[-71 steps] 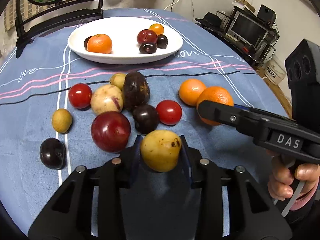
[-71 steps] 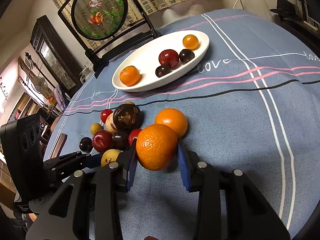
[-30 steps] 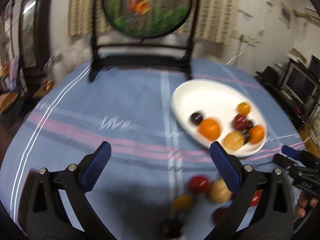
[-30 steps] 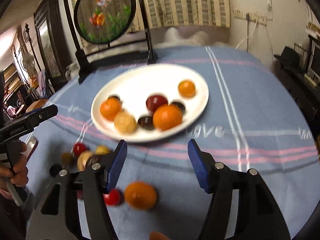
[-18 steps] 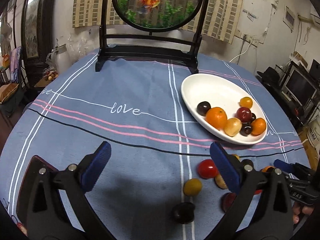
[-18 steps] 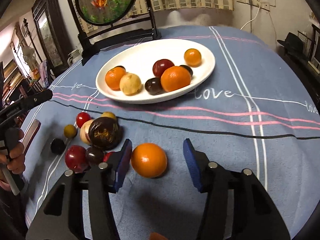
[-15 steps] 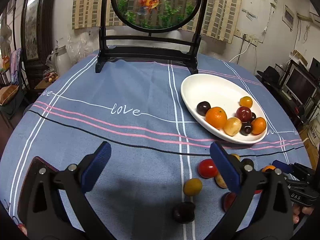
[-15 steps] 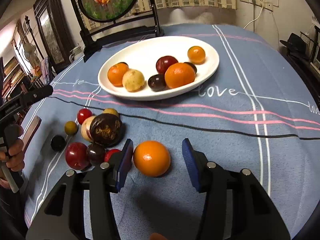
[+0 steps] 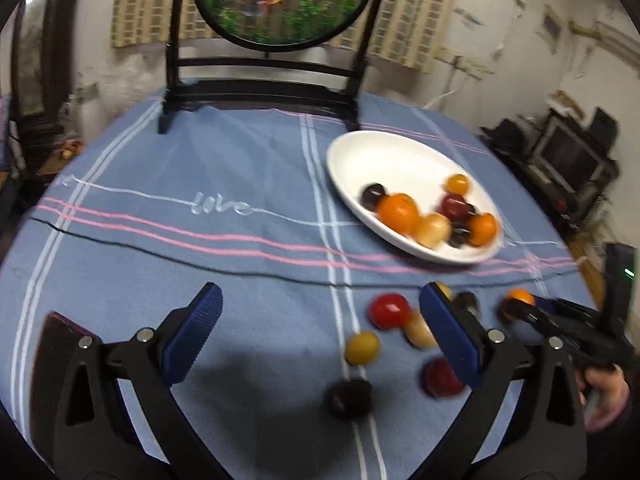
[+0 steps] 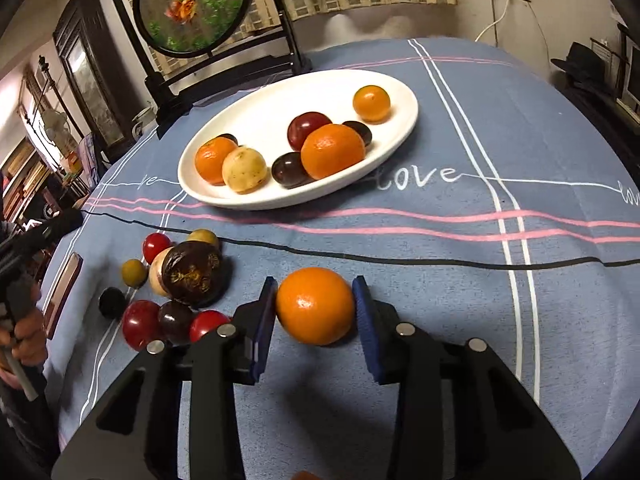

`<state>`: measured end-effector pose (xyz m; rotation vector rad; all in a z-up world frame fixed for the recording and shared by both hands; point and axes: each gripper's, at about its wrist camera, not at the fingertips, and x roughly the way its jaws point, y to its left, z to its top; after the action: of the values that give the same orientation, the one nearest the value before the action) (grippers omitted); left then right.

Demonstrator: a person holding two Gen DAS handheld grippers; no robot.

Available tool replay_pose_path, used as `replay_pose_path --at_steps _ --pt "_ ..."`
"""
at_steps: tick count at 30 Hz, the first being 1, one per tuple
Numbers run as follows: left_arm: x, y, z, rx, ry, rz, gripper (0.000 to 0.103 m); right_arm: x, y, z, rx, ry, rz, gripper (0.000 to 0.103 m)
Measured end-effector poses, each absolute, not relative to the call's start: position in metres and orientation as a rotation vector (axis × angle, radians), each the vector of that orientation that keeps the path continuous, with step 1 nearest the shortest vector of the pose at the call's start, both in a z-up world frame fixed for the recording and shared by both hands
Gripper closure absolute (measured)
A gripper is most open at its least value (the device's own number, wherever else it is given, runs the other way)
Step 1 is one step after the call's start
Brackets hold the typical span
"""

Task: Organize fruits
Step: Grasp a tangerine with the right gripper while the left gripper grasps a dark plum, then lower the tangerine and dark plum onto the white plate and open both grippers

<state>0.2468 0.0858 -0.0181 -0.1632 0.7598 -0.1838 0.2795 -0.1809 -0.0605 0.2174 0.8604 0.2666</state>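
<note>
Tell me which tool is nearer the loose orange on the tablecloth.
Right. The right tool is closing around the orange, which sits between its pads. The left tool hangs open off to the side, over bare cloth.

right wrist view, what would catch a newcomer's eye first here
First, the bright orange on the blue tablecloth, sitting between the blue pads of the right gripper, whose jaws are closing on it. Beyond it, the white oval plate holds seven fruits, among them a bigger orange. To the left, a loose cluster of red, dark and yellow fruit still waits on the cloth.
</note>
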Motion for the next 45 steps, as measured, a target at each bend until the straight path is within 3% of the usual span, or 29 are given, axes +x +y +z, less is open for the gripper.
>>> replay_pose_path --at_steps 3,8,13,17,22,26,37,45 --pt "0.228 0.085 -0.027 -0.142 0.762 -0.206 0.007 0.280 -0.178 -0.060 0.209 0.863 0.268 0.065" --pt "0.217 0.068 -0.050 -0.070 0.851 -0.242 0.031 0.280 -0.180 -0.062 0.220 0.870 0.268 0.065" --pt "0.214 0.049 -0.059 0.004 0.878 -0.255 0.035 0.280 -0.182 -0.063 0.226 0.876 0.267 0.065" --pt "0.218 0.044 -0.070 0.032 0.920 -0.242 0.051 0.280 -0.182 -0.063 0.224 0.877 0.267 0.065" --pt "0.218 0.045 -0.073 0.032 0.927 -0.230 0.059 0.280 -0.181 -0.063 0.224 0.877 0.266 0.065" --pt "0.217 0.046 -0.071 0.030 0.924 -0.217 0.073 0.280 -0.181 -0.063 0.224 0.877 0.267 0.065" --pt "0.210 0.051 -0.046 -0.032 0.845 -0.222 0.073 0.278 -0.181 -0.062 0.222 0.869 0.263 0.065" --pt "0.253 0.026 -0.012 -0.040 0.774 -0.299 0.073 0.272 -0.186 -0.042 0.269 0.762 0.300 0.065"
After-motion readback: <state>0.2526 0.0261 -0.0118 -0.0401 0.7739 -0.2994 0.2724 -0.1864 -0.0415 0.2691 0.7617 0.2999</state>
